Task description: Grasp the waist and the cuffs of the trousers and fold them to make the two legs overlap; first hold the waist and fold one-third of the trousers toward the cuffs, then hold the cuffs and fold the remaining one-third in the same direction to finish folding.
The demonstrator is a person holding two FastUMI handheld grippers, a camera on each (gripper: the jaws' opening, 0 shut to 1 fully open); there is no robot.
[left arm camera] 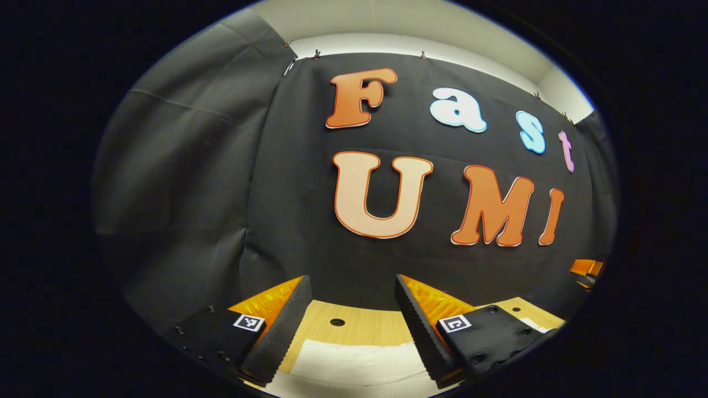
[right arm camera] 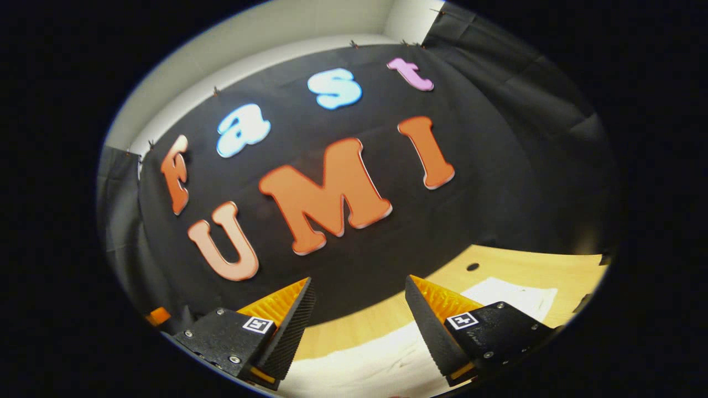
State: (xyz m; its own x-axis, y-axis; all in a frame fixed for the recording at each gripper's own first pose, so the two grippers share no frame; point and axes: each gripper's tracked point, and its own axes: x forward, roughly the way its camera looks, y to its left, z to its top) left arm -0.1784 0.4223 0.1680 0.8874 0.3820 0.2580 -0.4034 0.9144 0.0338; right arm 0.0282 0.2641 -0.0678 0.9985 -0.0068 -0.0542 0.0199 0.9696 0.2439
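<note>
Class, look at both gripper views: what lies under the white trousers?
The white trousers lie on a wooden table, which has a round hole in it beyond them. The cloth hides the tabletop directly beneath, so anything there cannot be seen.

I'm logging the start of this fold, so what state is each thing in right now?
Left gripper: open, nothing between its fingers, raised above the table.
Right gripper: open, holding nothing, also raised.
Trousers: white cloth lying flat on the table, ungrasped; fold stage can't be told.
Table: wooden, with the trousers on it.
</note>
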